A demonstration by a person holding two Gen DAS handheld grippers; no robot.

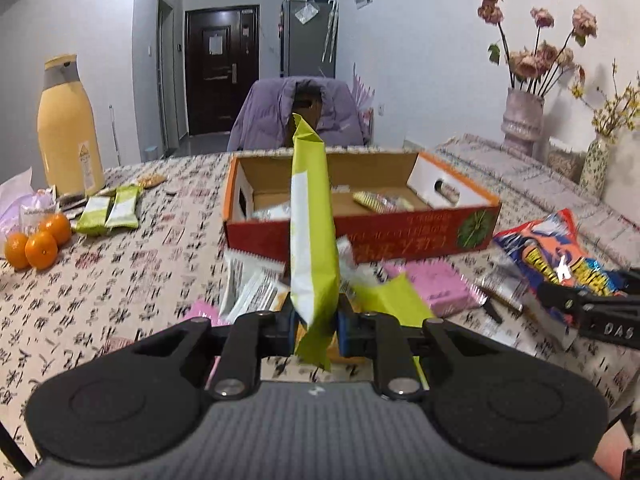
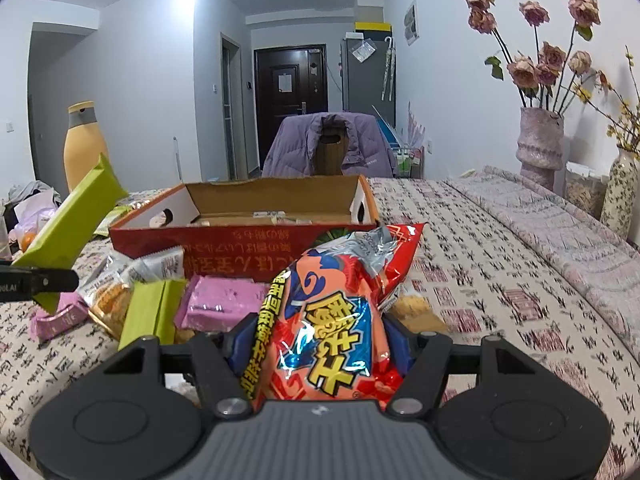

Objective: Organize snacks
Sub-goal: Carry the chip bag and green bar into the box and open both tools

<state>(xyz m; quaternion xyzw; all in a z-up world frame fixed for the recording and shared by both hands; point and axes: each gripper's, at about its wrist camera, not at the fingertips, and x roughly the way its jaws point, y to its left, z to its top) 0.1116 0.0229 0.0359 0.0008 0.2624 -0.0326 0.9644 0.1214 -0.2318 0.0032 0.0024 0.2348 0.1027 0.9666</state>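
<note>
Fingers of the left gripper [image 1: 316, 320] are clamped on a green packet [image 1: 310, 224], right gripper [image 2: 320, 354] on a red bag [image 2: 332, 320]; few snacks are boxed in the carton [image 1: 360, 236], many packets left before it.

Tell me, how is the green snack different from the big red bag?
The green snack is long, thin and plain; the red bag is fat, shiny and covered in bright writing. The green snack sticks up from the left gripper; the red bag fills the right gripper. Both are held in front of the box.
</note>
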